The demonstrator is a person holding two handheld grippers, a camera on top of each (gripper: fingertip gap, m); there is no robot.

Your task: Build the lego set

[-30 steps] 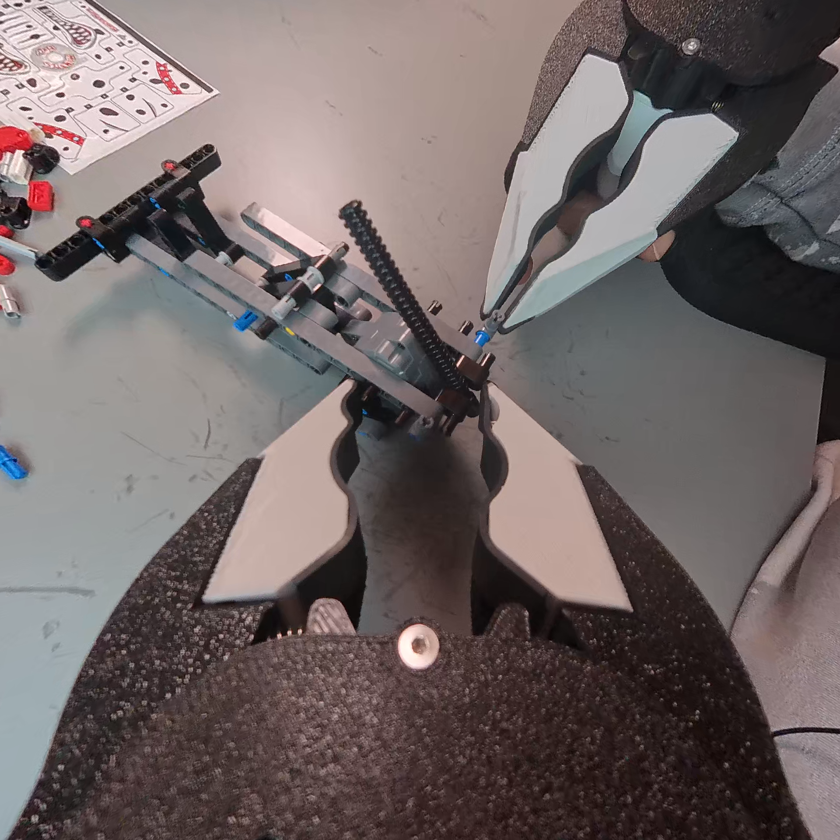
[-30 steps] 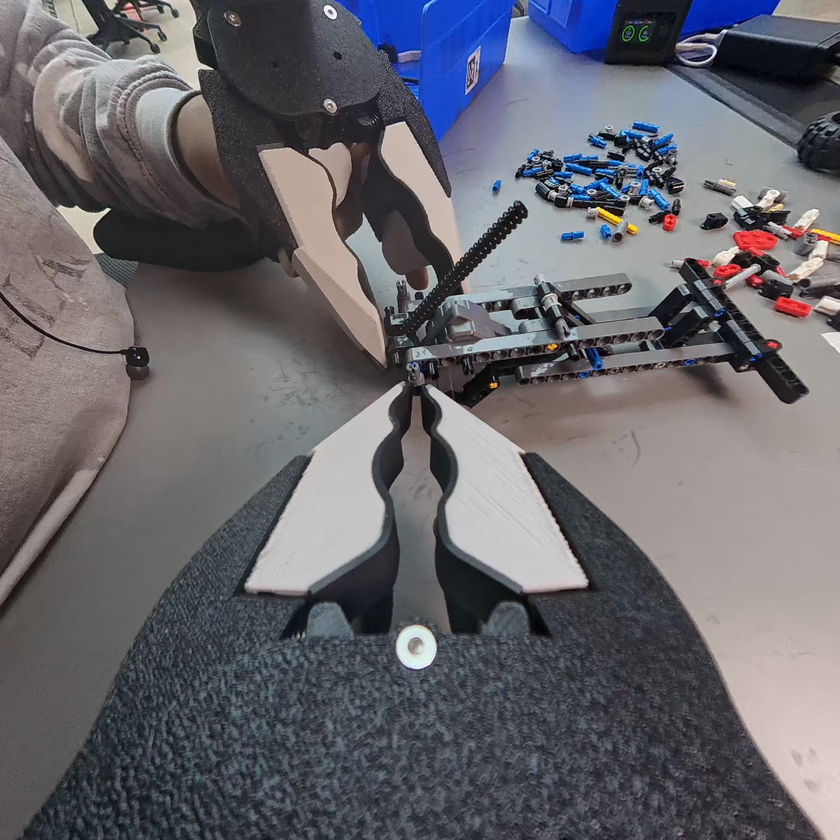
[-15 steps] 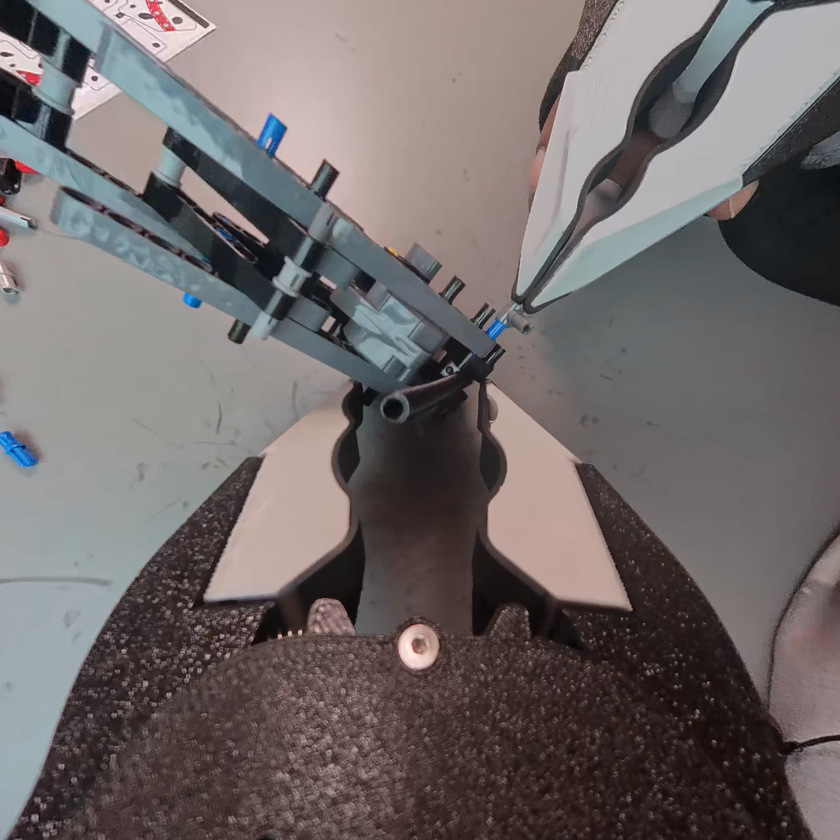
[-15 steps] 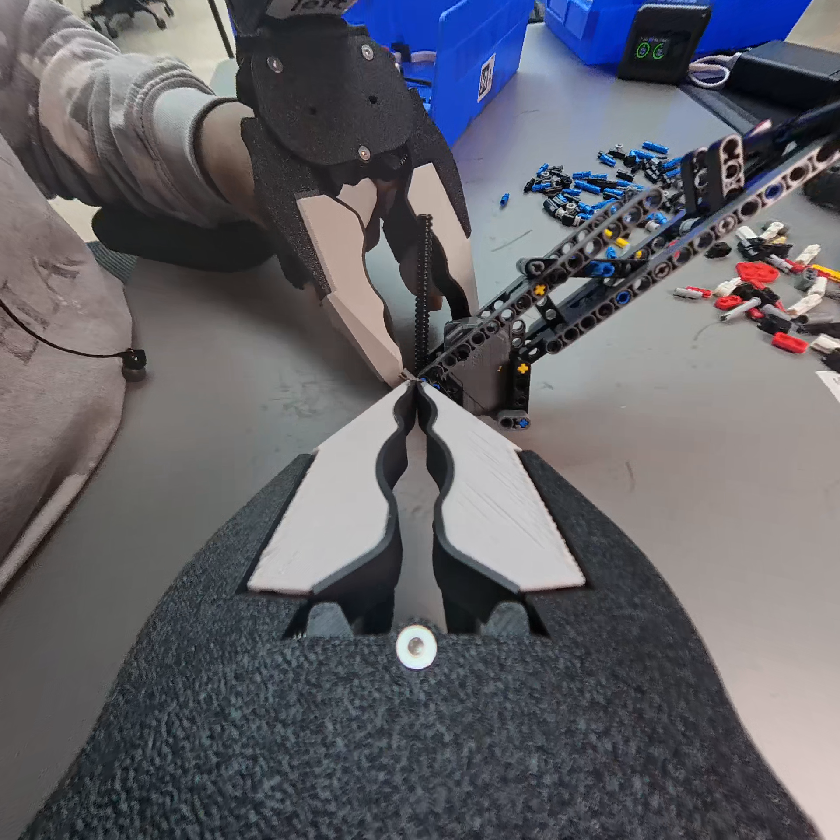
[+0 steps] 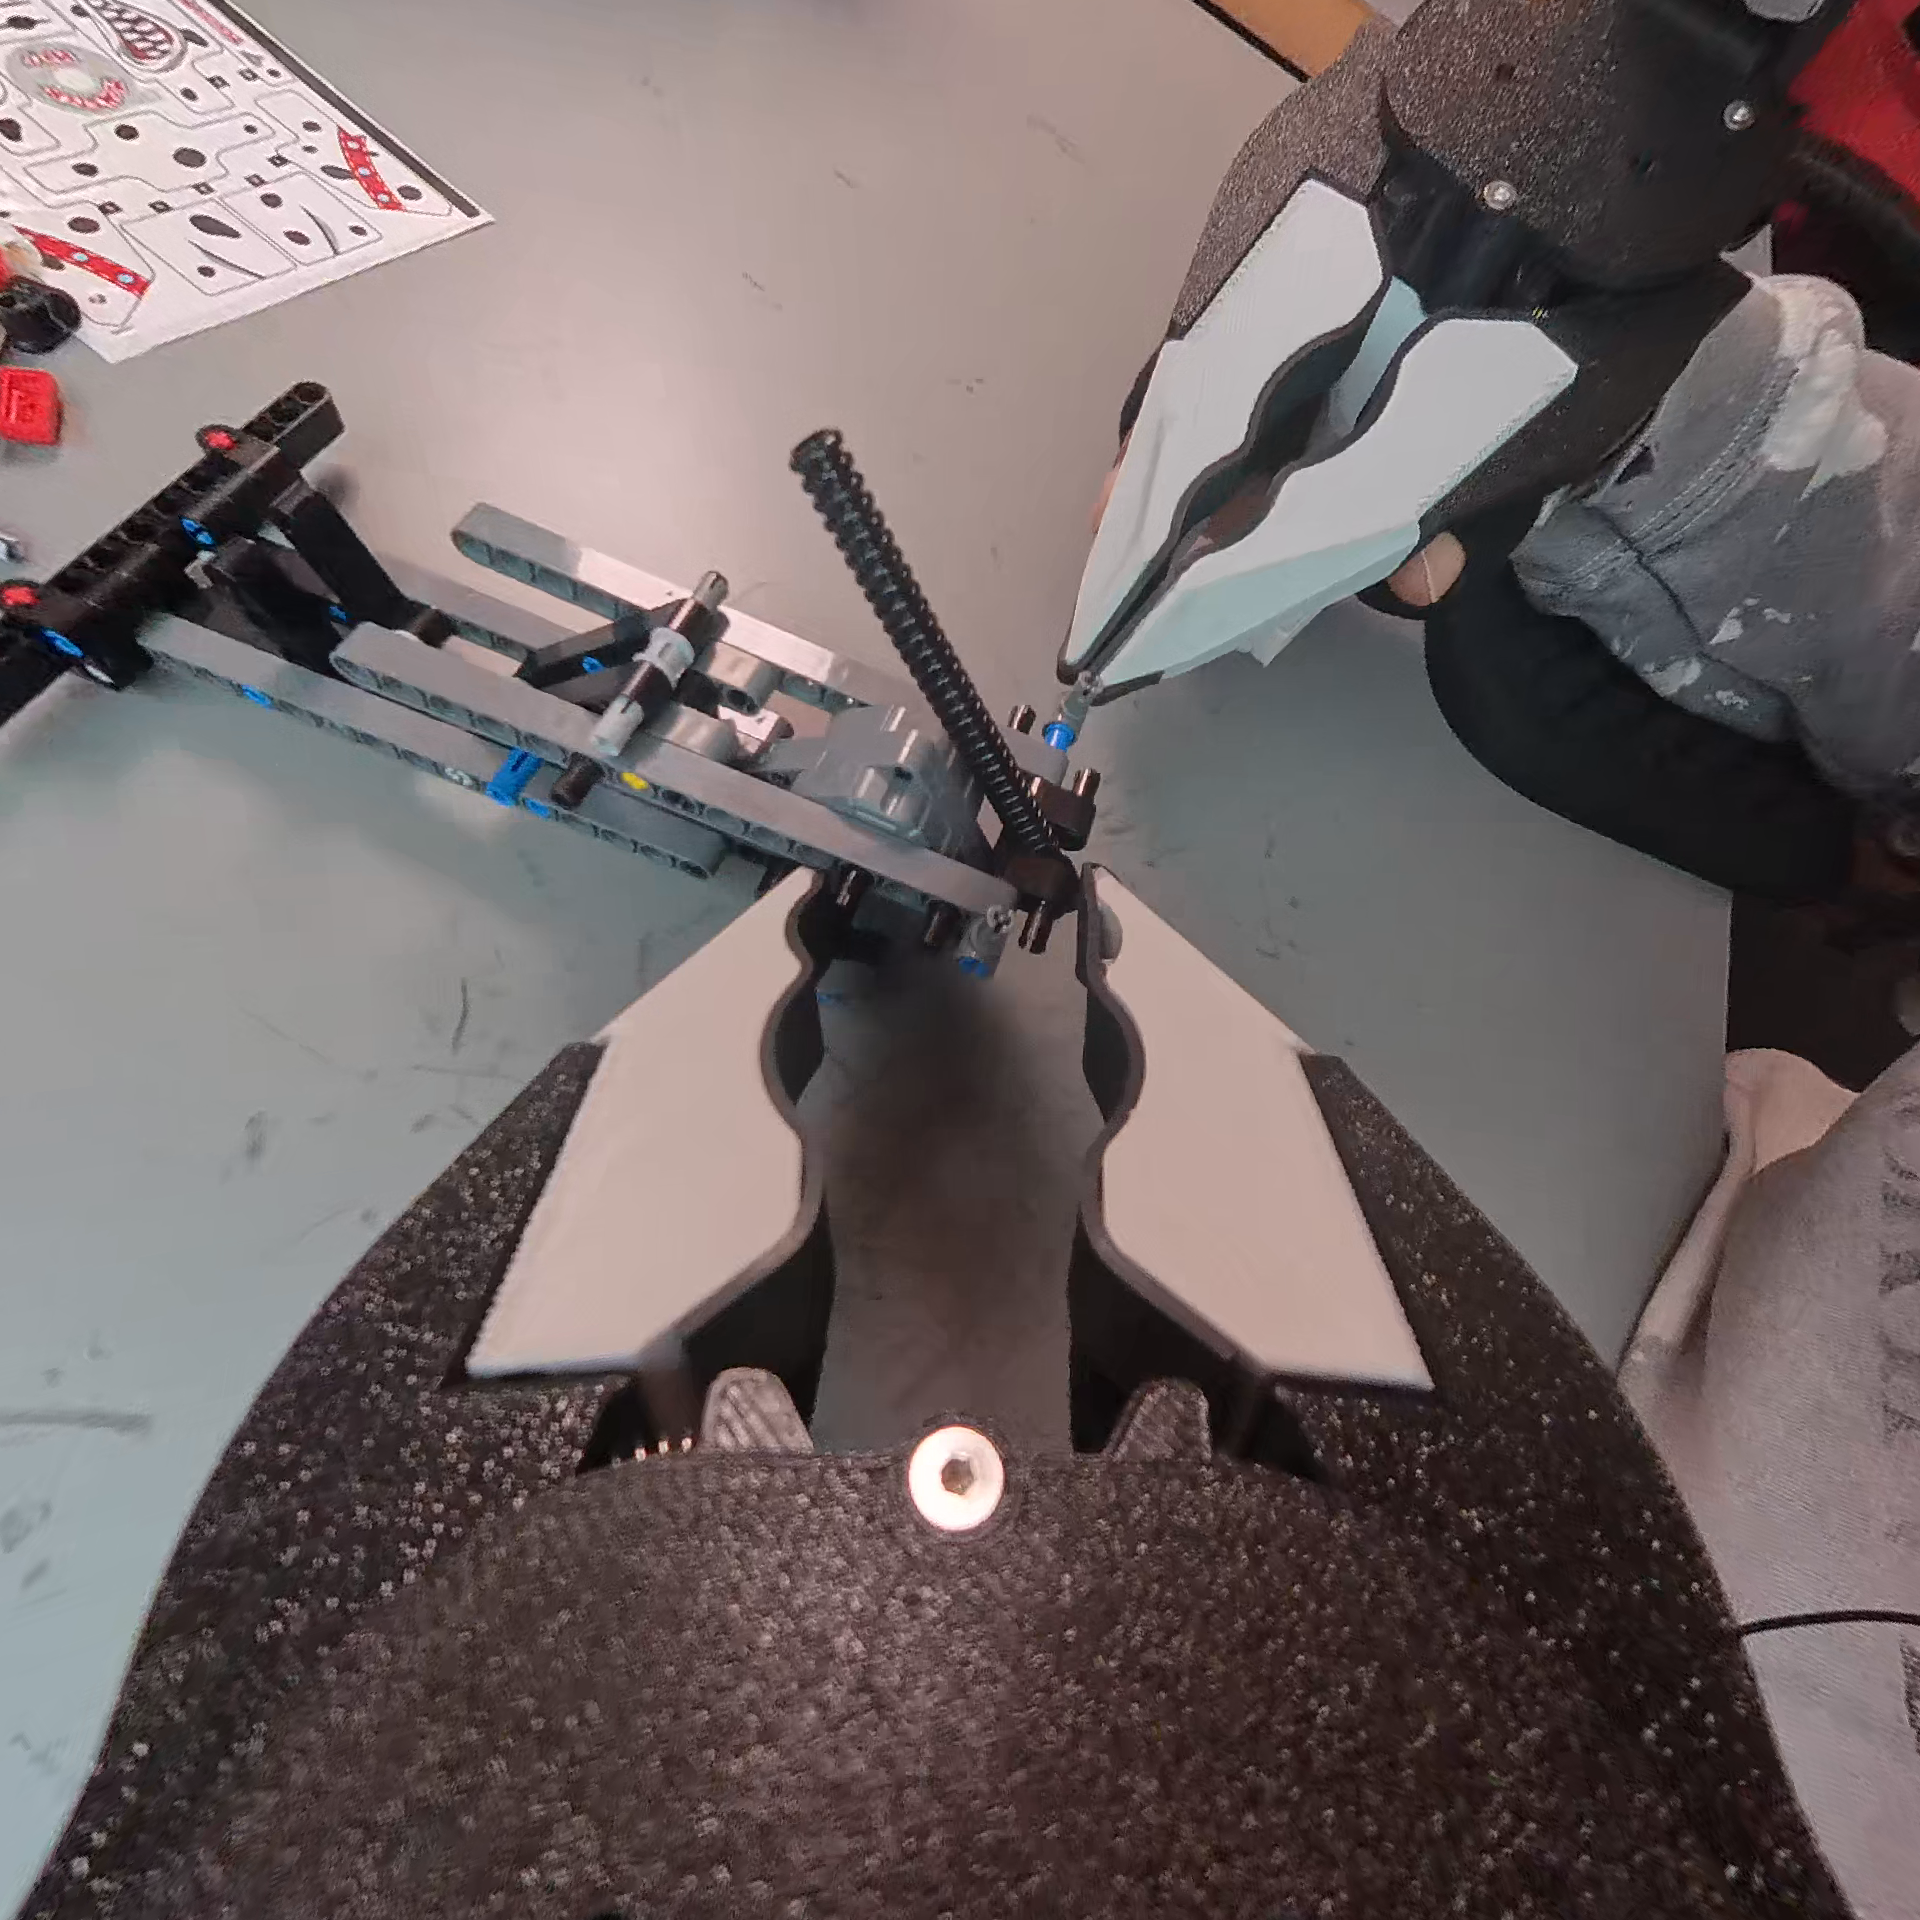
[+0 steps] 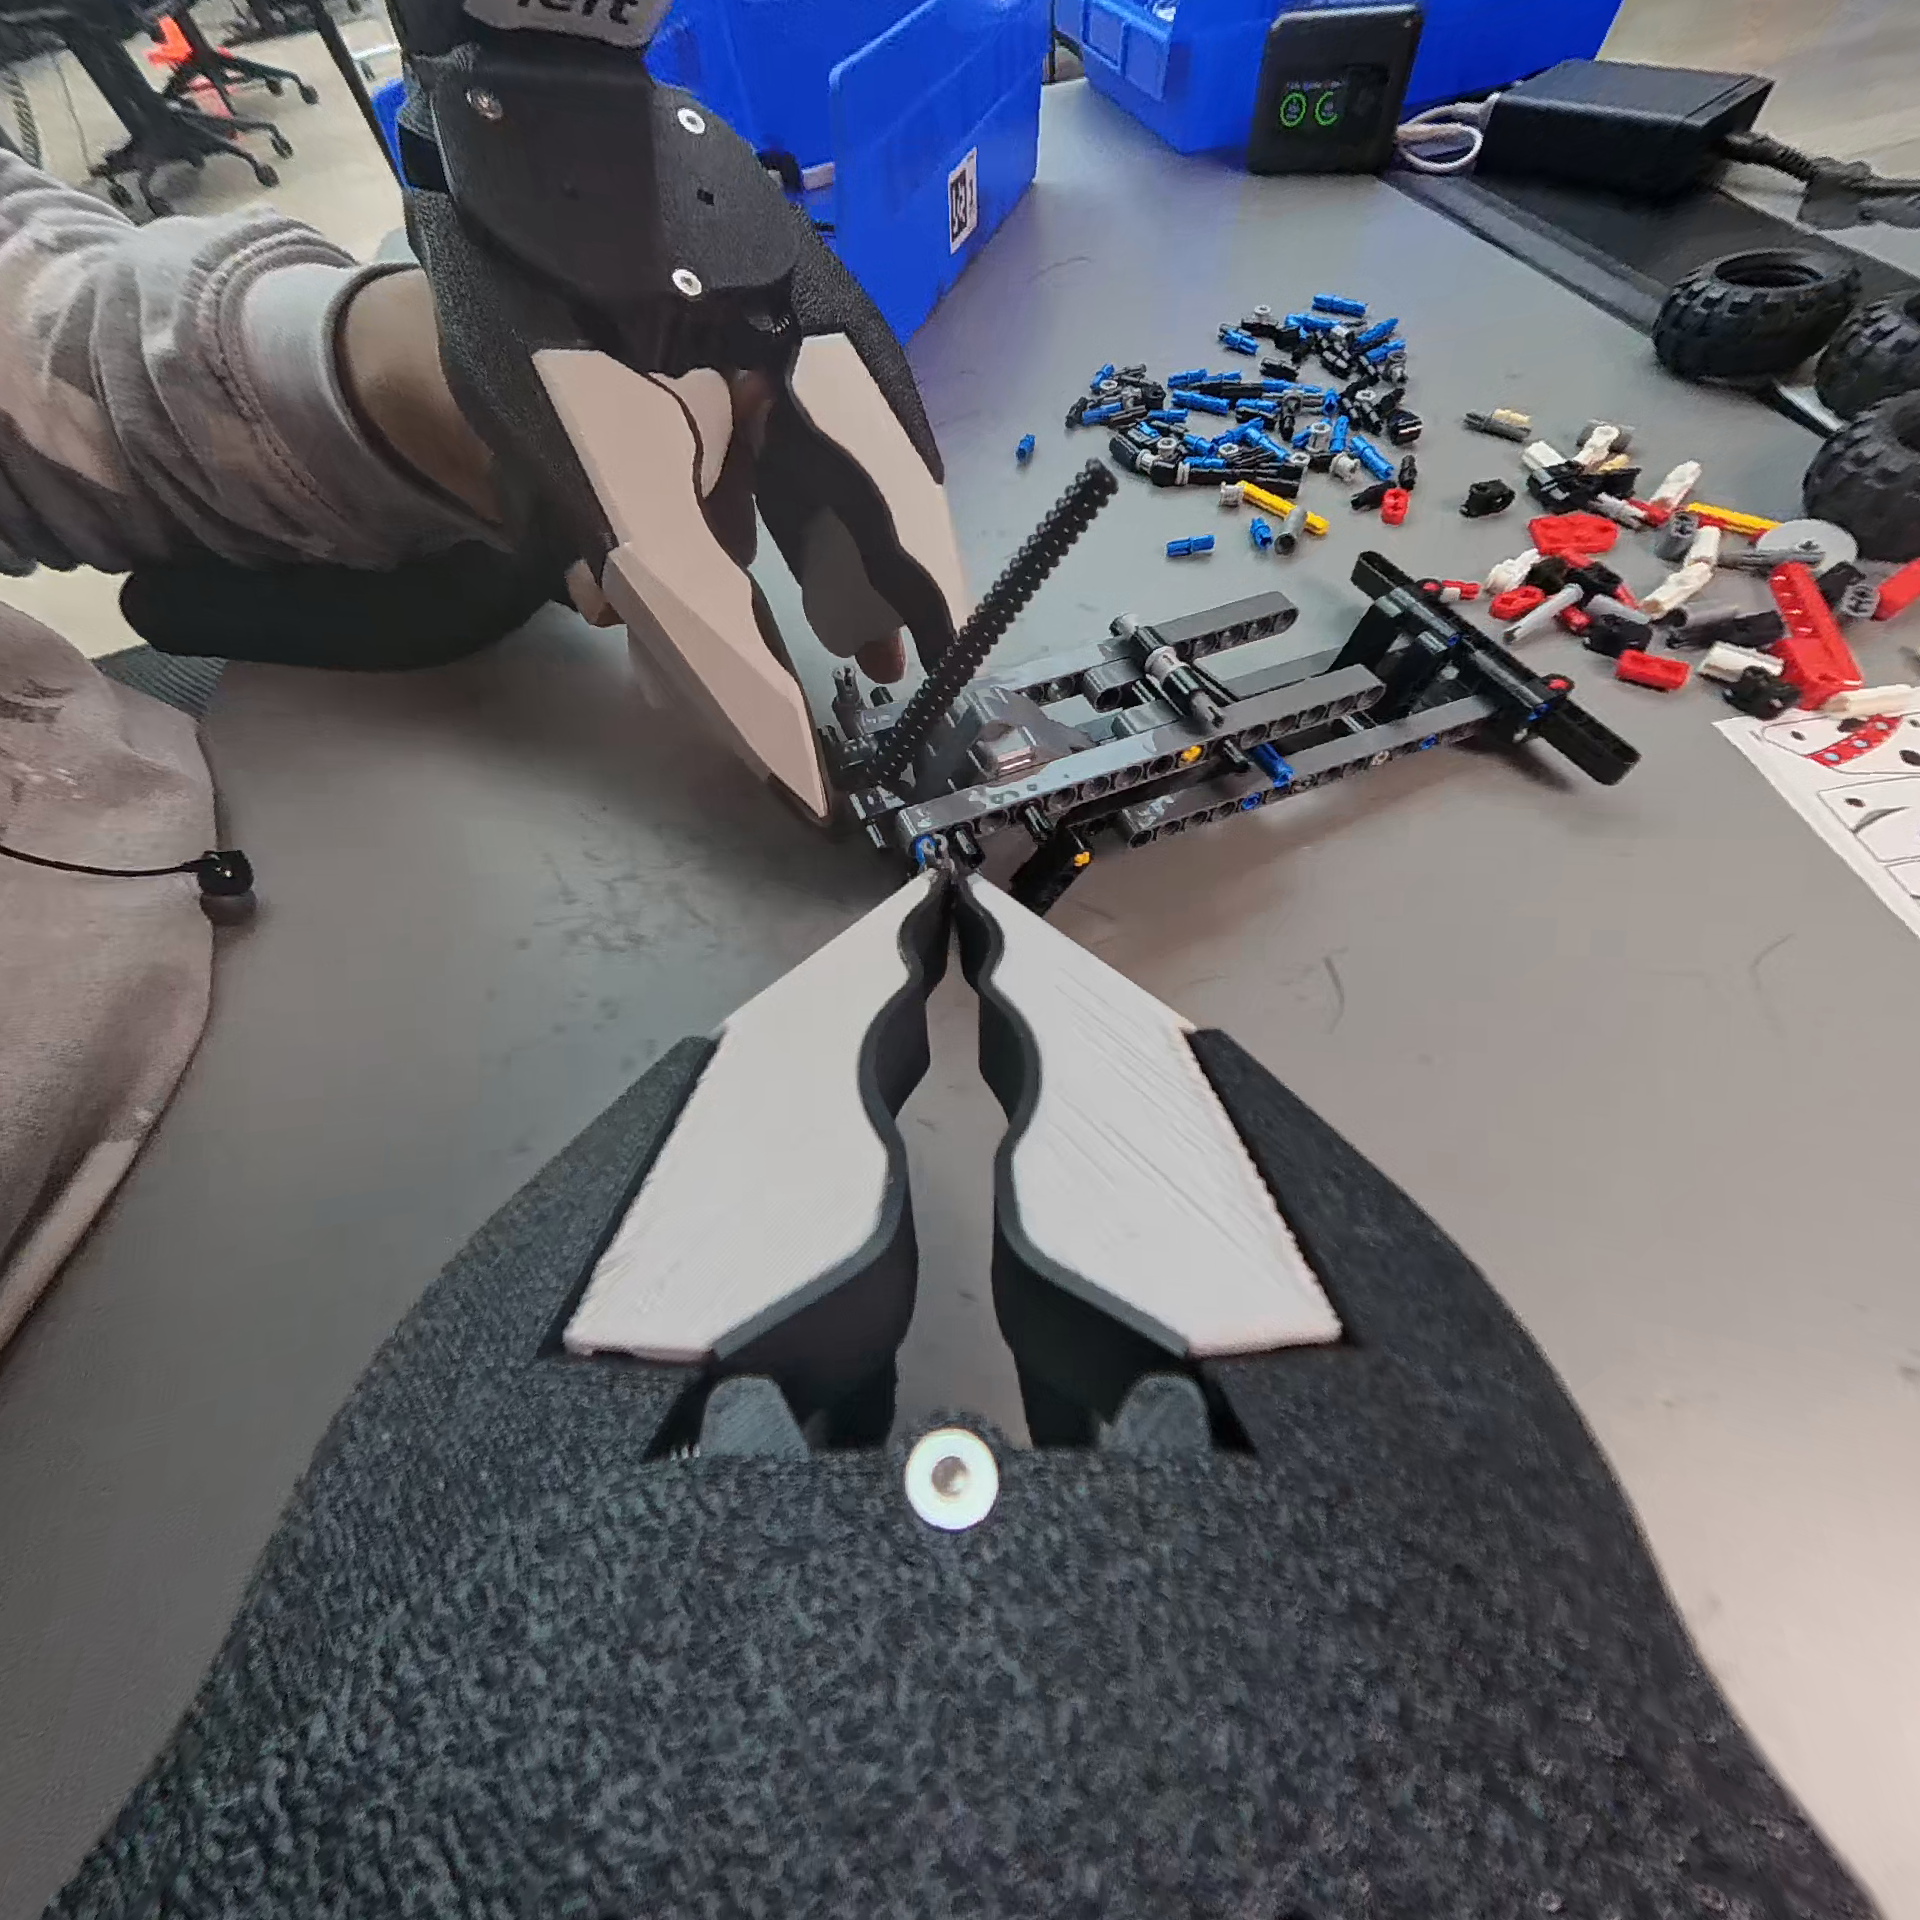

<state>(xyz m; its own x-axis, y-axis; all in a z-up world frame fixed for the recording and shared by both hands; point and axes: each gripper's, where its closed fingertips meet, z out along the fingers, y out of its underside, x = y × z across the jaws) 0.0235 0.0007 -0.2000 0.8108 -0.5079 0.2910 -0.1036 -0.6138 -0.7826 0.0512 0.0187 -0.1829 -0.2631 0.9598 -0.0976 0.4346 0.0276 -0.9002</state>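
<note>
The half-built lego frame (image 5: 582, 686) lies on the grey desk (image 5: 260, 1039) in the middle left of the left wrist view. Its near end sits between the spread fingers of the left gripper (image 5: 945, 894), whose tips look to brace that end; whether they press it cannot be told.

The right gripper (image 6: 948, 878) is clenched on a small blue-tipped pin (image 5: 1062, 727) at the frame's corner.

A black ribbed hose (image 5: 925, 644) slants upward from that end.

A skewed push would probably jam the pin or slide the frame; a weak pinch could drop the pin among the loose parts (image 6: 1278, 416).

A sticker sheet (image 5: 177, 156) lies upper left, and a label sits on a blue bin (image 6: 935, 187). No brand can be made out.
</note>
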